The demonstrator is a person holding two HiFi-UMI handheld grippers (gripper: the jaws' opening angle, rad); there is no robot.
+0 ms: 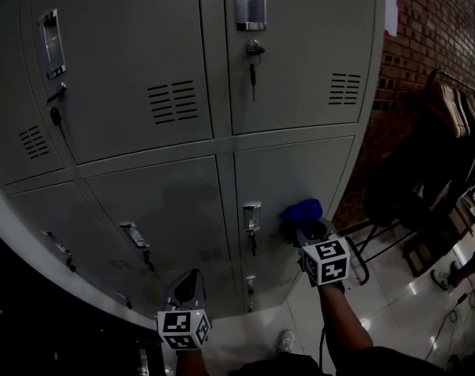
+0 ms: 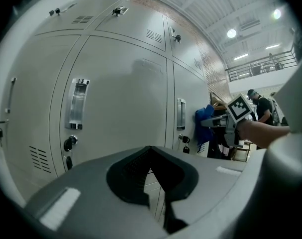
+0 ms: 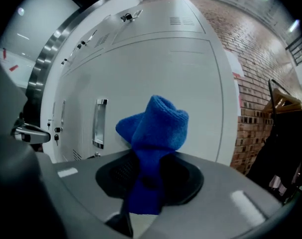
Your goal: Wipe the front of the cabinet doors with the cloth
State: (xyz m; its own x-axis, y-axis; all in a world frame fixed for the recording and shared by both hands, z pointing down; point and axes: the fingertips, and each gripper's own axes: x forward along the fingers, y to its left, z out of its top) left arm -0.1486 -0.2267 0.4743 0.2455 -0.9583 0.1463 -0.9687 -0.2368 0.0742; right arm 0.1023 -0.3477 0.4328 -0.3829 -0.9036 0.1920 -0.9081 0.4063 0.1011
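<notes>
Grey metal cabinet doors (image 1: 292,53) fill the head view in rows, each with a recessed handle and a key lock. My right gripper (image 1: 309,227) is shut on a bunched blue cloth (image 1: 302,209), held against or just off the lower right door (image 1: 300,171) beside its handle (image 1: 252,215). In the right gripper view the cloth (image 3: 153,133) sticks up from between the jaws (image 3: 148,169) in front of that door (image 3: 190,83). My left gripper (image 1: 187,283) hangs lower left, shut with nothing in it (image 2: 151,152); it faces a lower door (image 2: 121,98) and also shows the cloth (image 2: 204,121).
A brick wall (image 1: 433,30) meets the cabinet's right side. A rack with hangers and dark garments (image 1: 448,124) stands on the glossy floor (image 1: 394,288) at right. Keys hang from locks (image 1: 253,53). A shoe (image 1: 285,340) is below; another person (image 2: 262,108) stands far off.
</notes>
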